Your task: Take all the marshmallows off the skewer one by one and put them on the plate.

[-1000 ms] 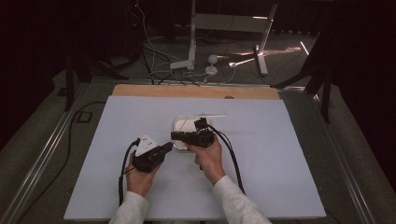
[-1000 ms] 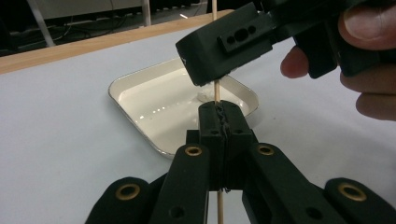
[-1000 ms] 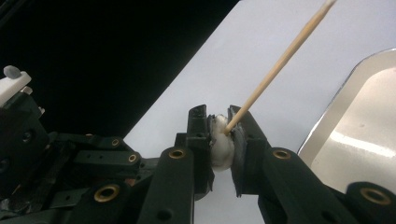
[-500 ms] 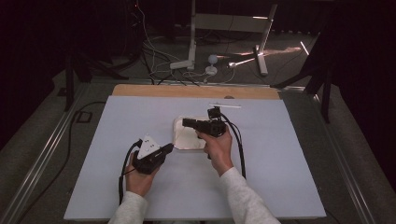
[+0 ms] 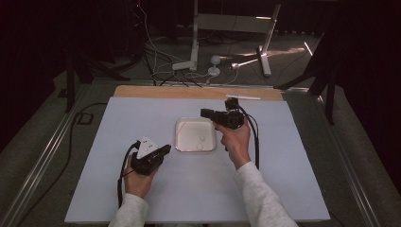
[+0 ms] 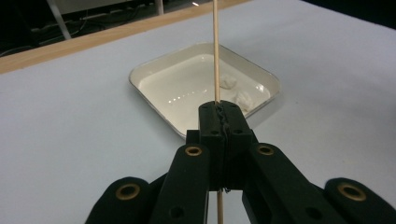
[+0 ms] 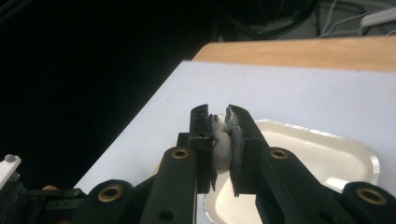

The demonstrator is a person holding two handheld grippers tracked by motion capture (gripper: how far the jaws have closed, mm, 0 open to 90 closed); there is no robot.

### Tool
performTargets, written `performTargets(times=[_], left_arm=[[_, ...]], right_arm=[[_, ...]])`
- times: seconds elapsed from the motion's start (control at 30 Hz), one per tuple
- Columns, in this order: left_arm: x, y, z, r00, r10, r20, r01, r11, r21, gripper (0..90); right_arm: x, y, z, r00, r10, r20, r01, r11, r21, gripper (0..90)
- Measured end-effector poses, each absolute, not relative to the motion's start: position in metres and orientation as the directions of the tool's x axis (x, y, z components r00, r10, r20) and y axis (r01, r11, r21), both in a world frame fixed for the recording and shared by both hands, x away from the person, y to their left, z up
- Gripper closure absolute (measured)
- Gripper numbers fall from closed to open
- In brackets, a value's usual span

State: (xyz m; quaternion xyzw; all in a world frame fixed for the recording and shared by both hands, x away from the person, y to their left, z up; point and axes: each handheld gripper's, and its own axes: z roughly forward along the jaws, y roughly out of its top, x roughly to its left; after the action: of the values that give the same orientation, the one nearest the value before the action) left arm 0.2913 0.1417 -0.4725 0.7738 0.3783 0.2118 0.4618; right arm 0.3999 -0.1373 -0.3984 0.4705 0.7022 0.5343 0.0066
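A white square dish [image 5: 183, 140] sits mid-table with two small white lumps [image 5: 201, 138] in it; the lumps [image 6: 236, 95] also show in the left gripper view. My left gripper [image 6: 219, 109] is shut on a thin wooden skewer [image 6: 216, 51] that stands upright, near the dish's front left; in the high view this gripper [image 5: 163, 150] rests low by the dish. My right gripper [image 7: 218, 116] is shut on a white soft lump [image 7: 221, 144], held above the dish's [image 7: 345, 161] far right edge. From above the right gripper [image 5: 207, 113] points left.
A wooden strip [image 5: 198, 92] runs along the far edge of the white table top [image 5: 283, 189]. A thin white stick [image 5: 243, 97] lies on it. Cables and a stand base [image 5: 198, 66] lie on the floor beyond. Metal rails [image 5: 42, 156] flank the table.
My right gripper has lifted out of the dish and moved back and to the right with a white lump in it. The left gripper stays where it was.
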Motion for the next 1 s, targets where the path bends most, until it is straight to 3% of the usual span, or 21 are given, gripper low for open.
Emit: performTargets(times=[0.47,1.0], left_arm=[[0.294,0.147,-0.473,0.612,0.788,-0.069,0.406,-0.238,0.882,89.8],[0.294,0.148,-0.473,0.609,0.788,-0.089,0.413,-0.219,0.884,89.6]], right_arm=[[0.398,-0.131,-0.421,-0.572,0.745,0.343,0.629,0.130,0.767,79.3],[0.398,-0.134,-0.457,-0.555,0.787,0.271,0.660,0.218,0.719,78.3]])
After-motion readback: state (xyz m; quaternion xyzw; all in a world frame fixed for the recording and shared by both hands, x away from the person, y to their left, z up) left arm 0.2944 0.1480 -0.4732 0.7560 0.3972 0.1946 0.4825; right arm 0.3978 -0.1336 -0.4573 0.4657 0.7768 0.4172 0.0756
